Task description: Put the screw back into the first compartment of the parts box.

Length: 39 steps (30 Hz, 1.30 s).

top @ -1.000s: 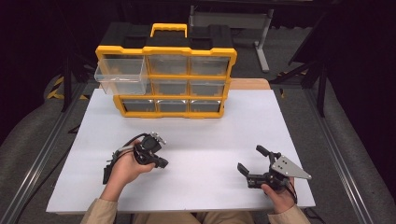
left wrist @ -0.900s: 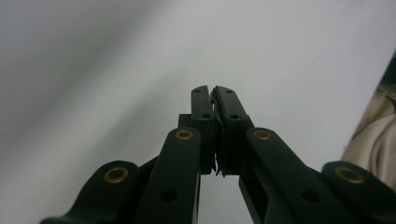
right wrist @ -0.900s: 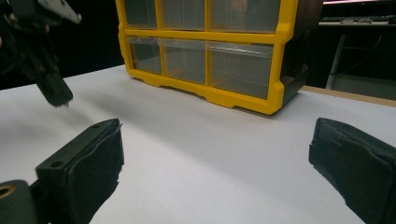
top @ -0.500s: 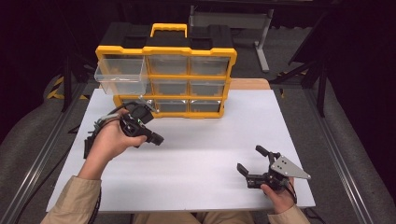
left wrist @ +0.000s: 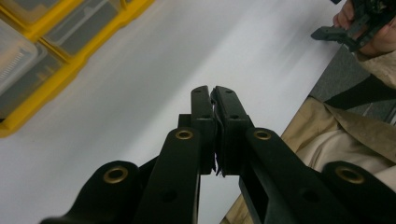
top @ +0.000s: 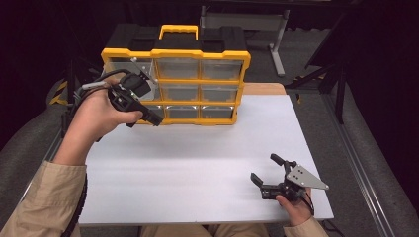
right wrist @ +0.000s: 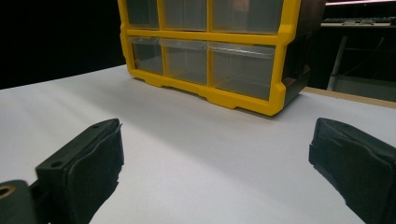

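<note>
A yellow drawer organizer (top: 197,84) with clear drawers stands at the back of the white table (top: 197,163). My left gripper (top: 150,118) is held up in the air in front of the organizer's left column, with its jaws shut and nothing between them. In the left gripper view the two black jaws (left wrist: 213,93) meet above the table, and the organizer (left wrist: 42,51) lies at the upper left. My right gripper (top: 263,167) rests low at the table's front right, open and empty. Its pads (right wrist: 88,163) frame the organizer (right wrist: 205,46) ahead.
A person's sleeves and hands come in from the front edge. The organizer's top-left drawer is partly hidden behind my left hand. Dark floor and metal stands surround the table. The other gripper (left wrist: 355,28) appears far off in the left gripper view.
My left hand has lifted off the table and moved back and left, up in front of the organizer's left drawers. The right gripper has stayed put.
</note>
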Tool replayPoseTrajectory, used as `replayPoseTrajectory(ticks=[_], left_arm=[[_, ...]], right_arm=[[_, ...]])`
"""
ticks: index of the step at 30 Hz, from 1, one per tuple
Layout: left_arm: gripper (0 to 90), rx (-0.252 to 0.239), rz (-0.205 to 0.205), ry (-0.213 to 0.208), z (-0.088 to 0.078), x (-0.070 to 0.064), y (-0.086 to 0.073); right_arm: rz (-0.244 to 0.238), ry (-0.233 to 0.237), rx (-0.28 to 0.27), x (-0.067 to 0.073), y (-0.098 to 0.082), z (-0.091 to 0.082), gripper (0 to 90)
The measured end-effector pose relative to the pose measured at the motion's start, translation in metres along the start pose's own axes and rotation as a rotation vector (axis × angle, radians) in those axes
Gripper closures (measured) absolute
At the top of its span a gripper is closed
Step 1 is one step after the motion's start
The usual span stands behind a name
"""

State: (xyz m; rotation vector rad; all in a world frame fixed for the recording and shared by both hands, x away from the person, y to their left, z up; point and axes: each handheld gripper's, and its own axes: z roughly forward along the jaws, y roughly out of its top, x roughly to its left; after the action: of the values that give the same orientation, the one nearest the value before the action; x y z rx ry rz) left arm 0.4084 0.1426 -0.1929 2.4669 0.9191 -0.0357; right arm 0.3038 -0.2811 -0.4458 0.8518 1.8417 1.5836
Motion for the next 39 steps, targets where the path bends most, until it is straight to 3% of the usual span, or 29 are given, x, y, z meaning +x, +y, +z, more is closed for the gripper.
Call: replayPoseTrajectory(ticks=[11,29,32,35,39], left_arm=[[87.5,-0.036,-0.021,0.03,-0.033,-0.001,0.02],[87.5,-0.075,-0.078,0.129,-0.071,0.021,0.041],[87.5,-0.087,-0.098,0.146,-0.074,0.026,0.043],[87.5,-0.082,-0.119,0.19,-0.076,0.033,0.045],[87.5,-0.088,-0.138,0.202,-0.078,0.044,0.045]], right_arm=[[0.001,0.001,-0.003,0.0,0.0,0.0,3.4],[0.006,0.003,-0.006,0.0,0.001,-0.001,3.4],[0.004,0.003,-0.005,0.0,0.001,0.0,3.4],[0.004,0.002,-0.006,0.0,0.001,-0.001,3.4],[0.005,0.002,-0.007,0.0,0.001,-0.001,3.4]])
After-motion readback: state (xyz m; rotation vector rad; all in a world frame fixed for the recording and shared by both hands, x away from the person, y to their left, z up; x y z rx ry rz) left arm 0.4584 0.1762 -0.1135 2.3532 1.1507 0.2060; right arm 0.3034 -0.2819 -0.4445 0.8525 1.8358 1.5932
